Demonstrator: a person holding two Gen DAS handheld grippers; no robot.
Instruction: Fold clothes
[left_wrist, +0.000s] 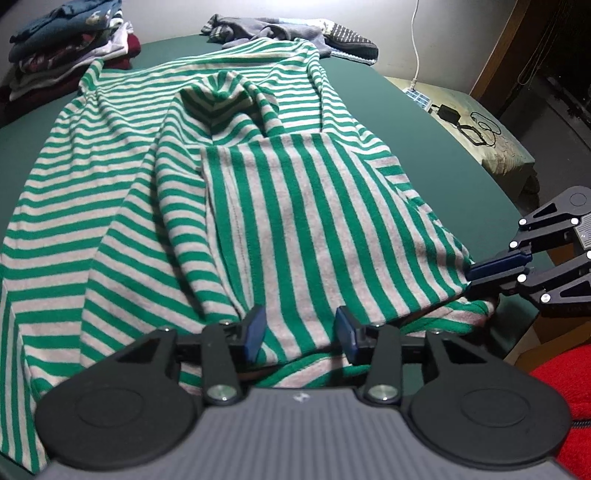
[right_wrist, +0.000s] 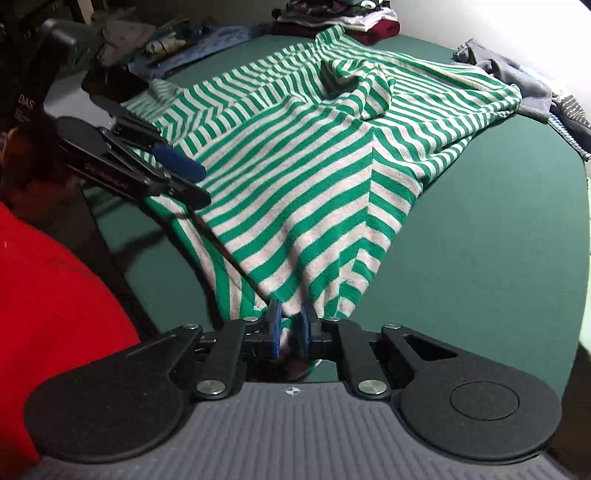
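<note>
Left wrist view: a soft, light striped shirt (left_wrist: 229, 192) is spread on the green bench (left_wrist: 424, 122), its near hem lying slack between the parted pads of the left claw (left_wrist: 301, 334). Right wrist view: the right claw (right_wrist: 289, 330) is clamped on a bunched hem corner; the limp knit is judged best gripped at edges.

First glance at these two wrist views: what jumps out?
The green-and-white striped garment dominates, spread across the dark green table with its near part folded over itself. The right gripper has its jaws pinched on the garment's near corner, while the left gripper stands with jaws apart over the near hem. A stack of folded clothes sits at the table's far edge.
</note>
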